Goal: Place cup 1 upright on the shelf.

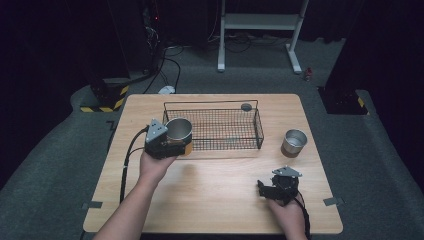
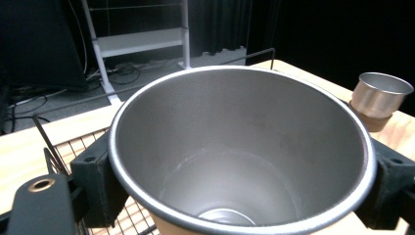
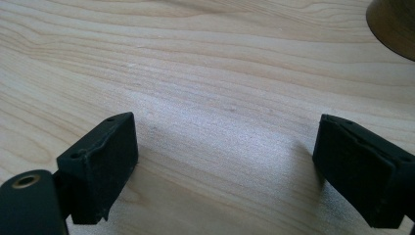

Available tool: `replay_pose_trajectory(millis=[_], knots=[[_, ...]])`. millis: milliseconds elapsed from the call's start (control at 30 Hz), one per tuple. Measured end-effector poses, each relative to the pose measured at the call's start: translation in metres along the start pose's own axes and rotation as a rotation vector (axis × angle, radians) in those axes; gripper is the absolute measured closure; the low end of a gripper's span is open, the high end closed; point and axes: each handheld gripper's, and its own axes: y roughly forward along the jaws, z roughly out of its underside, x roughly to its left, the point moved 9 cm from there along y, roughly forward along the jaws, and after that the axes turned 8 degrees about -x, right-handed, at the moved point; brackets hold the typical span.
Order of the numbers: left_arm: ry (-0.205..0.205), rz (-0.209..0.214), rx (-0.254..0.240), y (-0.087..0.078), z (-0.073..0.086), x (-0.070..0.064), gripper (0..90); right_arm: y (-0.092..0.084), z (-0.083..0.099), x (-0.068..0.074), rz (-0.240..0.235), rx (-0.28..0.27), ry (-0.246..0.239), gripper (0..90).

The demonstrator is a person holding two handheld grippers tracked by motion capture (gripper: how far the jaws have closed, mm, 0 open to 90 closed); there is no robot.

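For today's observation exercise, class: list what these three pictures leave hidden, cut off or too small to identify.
- Held cup: its outside and base, cut off by the left gripper view's bottom edge.
- Brown curved object: cut off at the right gripper view's corner, so unidentifiable.
- Small dark disc by the basket: too small in the high view.
- Second cup: contents not visible.

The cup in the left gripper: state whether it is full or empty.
Empty. The left gripper view looks straight into the cup, showing bare metal walls down to its bottom, jaws clamped either side.

Dim room, grey carpet floor (image 1: 60,165), black curtains.
A white metal stand (image 1: 260,22) stands far behind the wooden table (image 1: 220,200); cables trail at far left.
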Motion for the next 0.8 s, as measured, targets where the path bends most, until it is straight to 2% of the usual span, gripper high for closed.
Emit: replay_pose_trajectory(millis=[100, 233, 567, 800], knots=[[-0.016, -0.002, -0.007, 0.004, -0.002, 0.003, 13.3, 0.0, 0.0, 0.0, 0.0, 0.0, -0.001, 9.3], [-0.006, -0.01, 0.003, 0.01, -0.004, 0.007, 13.3, 0.0, 0.0, 0.0, 0.0, 0.0, 0.0, 9.3], [-0.02, -0.017, -0.01, 0.03, -0.014, 0.012, 13.3, -0.001, 0.0, 0.0, 0.0, 0.001, -0.001, 9.5], [-0.029, -0.027, 0.0, 0.04, -0.013, 0.016, 13.3, -0.001, 0.0, 0.0, 0.0, 0.001, -0.001, 9.5]])
